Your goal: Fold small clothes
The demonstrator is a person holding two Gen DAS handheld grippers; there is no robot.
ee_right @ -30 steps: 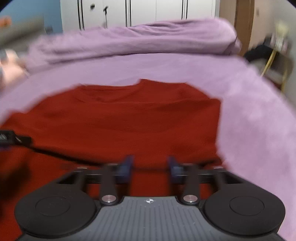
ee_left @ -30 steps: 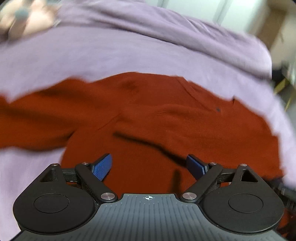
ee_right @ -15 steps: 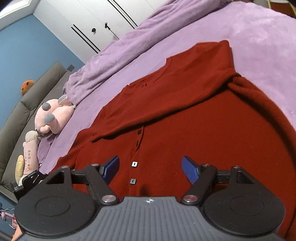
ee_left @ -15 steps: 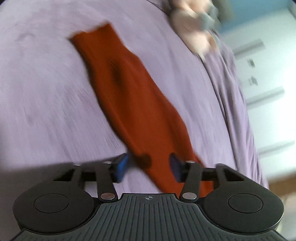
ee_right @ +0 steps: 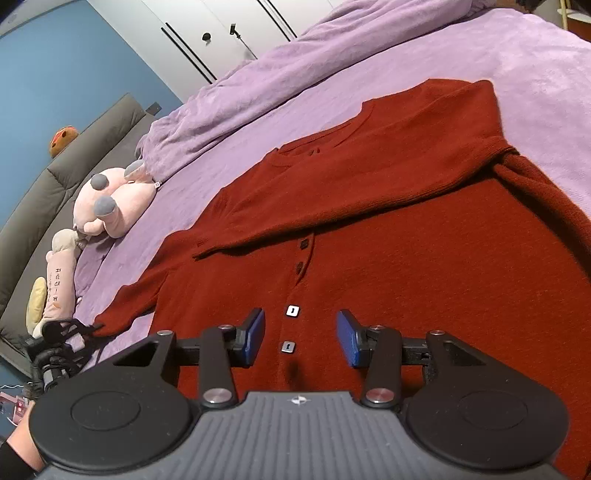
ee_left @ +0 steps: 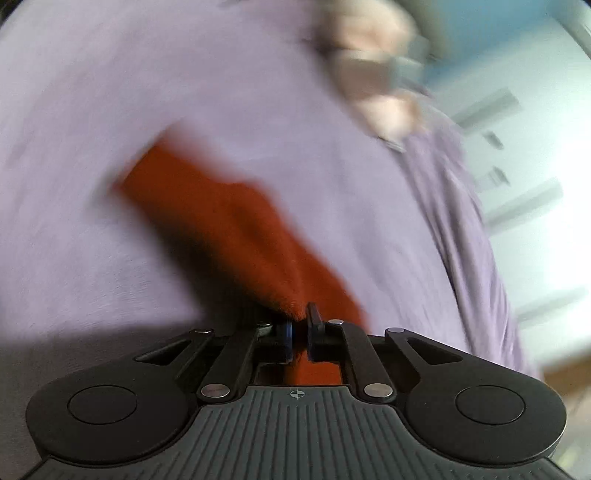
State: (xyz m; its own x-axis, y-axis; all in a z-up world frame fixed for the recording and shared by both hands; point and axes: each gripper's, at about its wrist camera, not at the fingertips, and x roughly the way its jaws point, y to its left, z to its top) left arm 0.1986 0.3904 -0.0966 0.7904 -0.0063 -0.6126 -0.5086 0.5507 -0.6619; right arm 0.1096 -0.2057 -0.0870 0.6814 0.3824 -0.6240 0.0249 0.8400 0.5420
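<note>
far out at the left edge of the bed (ee_right: 535, 51), down by the grey sofa (ee_right: 66, 158), the left hand-held gripper (ee_right: 62, 334) shows up small and dark in the right wrist view, right at the cuff of the red cardigan (ee_right: 406, 229). from its own blurred view, that left hand-held gripper (ee_left: 300, 334) has its jaws pinched tight on the left sleeve (ee_left: 229, 221), the knit bunched up between the pads, and the sleeve runs away from it across the purple bedspread (ee_left: 110, 92) to its far end. a pink plush toy (ee_left: 373, 66) smears past at the top of that view.

moving right, the plush toy (ee_right: 110, 203) lies on the bedspread (ee_right: 443, 48) beside a second, paler soft toy (ee_right: 61, 269), both near the sofa. then the cardigan itself, spread flat and face up on the bed, buttoned placket (ee_right: 301, 258) running down the middle, the other sleeve (ee_right: 369, 184) folded across the chest from the right shoulder.

over the lower front sits the right hand-held gripper (ee_right: 300, 338), jaws partway apart and closing, blue pads (ee_right: 255, 334) either side of two pale buttons (ee_right: 291, 311); nothing gripped, fabric only lying beneath them. a rumpled purple duvet (ee_right: 258, 85) lines the far side before white wardrobe doors (ee_right: 221, 22).
</note>
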